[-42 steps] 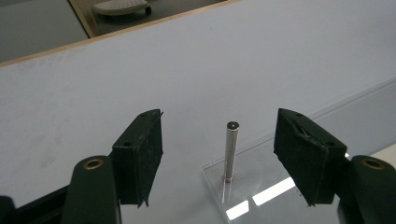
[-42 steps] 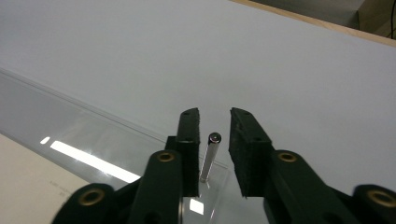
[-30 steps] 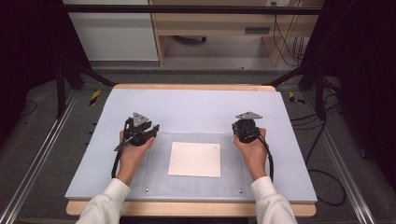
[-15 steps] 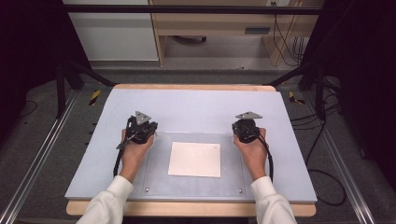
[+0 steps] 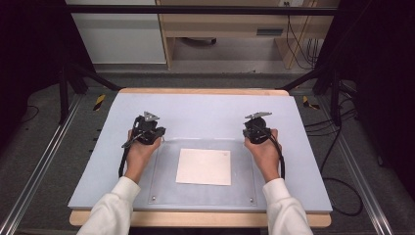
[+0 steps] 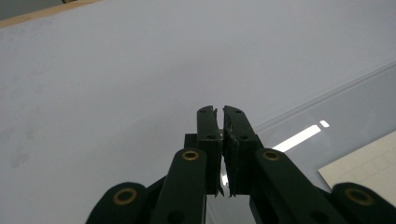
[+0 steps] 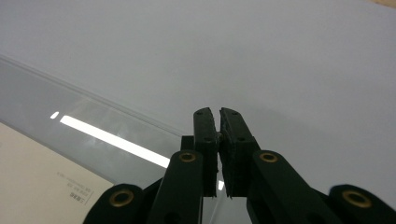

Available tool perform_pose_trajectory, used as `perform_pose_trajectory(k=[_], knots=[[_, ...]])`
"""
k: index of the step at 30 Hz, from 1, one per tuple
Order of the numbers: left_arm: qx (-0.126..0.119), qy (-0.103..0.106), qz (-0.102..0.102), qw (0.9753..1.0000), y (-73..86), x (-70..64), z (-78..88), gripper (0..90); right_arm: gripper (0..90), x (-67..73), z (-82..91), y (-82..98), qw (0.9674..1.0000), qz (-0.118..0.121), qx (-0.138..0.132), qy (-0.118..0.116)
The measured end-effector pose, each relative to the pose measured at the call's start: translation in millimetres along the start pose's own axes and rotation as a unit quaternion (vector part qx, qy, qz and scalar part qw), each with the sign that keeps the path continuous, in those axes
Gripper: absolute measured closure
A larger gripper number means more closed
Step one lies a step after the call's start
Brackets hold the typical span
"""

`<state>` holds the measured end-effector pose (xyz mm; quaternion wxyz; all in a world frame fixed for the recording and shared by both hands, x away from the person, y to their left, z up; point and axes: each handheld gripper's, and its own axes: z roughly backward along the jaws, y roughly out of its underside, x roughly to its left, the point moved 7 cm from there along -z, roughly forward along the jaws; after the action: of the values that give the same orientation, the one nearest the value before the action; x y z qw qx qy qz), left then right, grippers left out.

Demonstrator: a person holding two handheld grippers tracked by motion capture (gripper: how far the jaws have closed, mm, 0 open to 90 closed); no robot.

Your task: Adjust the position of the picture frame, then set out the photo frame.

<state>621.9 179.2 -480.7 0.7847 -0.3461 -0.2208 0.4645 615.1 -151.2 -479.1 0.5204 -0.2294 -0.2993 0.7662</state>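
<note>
On the tabletop I see a clear flat plate with a white sheet of paper lying in the middle of it. My left hand-held gripper sits just past the plate's far left corner, and my right hand-held gripper sits near the far right corner. Both have their 2 jaws pressed together with nothing between them; the left one's jaws have just been closing. From the left gripper view, 1 corner of the paper pokes in and the rest is cut off. From the right gripper view, the paper has small print I cannot read. The plate's edges are hard to make out. Both sleeves run off the bottom of the high view.
</note>
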Motion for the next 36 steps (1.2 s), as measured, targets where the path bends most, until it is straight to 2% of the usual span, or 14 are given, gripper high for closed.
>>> perform_pose_trajectory(k=[3, 8, 9, 13, 17, 22, 24, 28, 30, 36], knots=[[0.009, 0.0, -0.006, 0.9999, -1.4, 1.9, -1.5, 85.3, 86.0, -1.0, -1.9, -3.0, 0.9999, 0.0, 0.012, -0.002], [0.015, 0.006, -0.001, 0.9999, -3.9, 4.5, -4.5, 85.2, 85.9, -3.4, -6.2, -7.7, 0.9996, -0.006, 0.025, -0.007], [0.014, 0.009, 0.008, 0.9998, -4.8, 4.7, -5.7, 85.2, 85.9, -3.9, -7.0, -8.7, 0.9995, -0.008, 0.027, -0.01], [0.026, 0.015, 0.009, 0.9995, -7.7, 7.3, -8.4, 85.0, 85.8, -6.8, -10.5, -12.9, 0.9989, -0.018, 0.038, -0.02], [0.03, 0.02, 0.01, 0.9993, -8.5, 8.0, -9.2, 85.1, 85.7, -7.9, -10.5, -13.0, 0.9988, -0.014, 0.039, -0.027], [0.035, 0.022, 0.007, 0.9991, -8.4, 7.9, -9.4, 85.2, 84.7, -6.4, -8.0, -10.9, 0.9992, -0.003, 0.031, -0.024], [0.037, 0.02, 0.004, 0.9991, -8.7, 8.2, -10.0, 85.2, 76.6, -5.9, -6.1, -9.4, 0.9994, 0.0, 0.021, -0.027], [0.042, 0.016, -0.003, 0.999, -8.7, 7.8, -10.2, 85.3, 63.2, -8.3, 4.5, -5.0, 0.9997, 0.014, -0.008, -0.019], [0.044, 0.018, -0.001, 0.9989, -9.1, 8.2, -10.6, 85.3, 61.2, -10.7, 13.1, -0.8, 0.9995, 0.02, -0.022, -0.012], [0.053, 0.021, 0.002, 0.9984, -10.7, 9.5, -12.4, 85.3, 58.9, -16.1, 26.3, 8.2, 0.999, 0.028, -0.034, -0.002]])
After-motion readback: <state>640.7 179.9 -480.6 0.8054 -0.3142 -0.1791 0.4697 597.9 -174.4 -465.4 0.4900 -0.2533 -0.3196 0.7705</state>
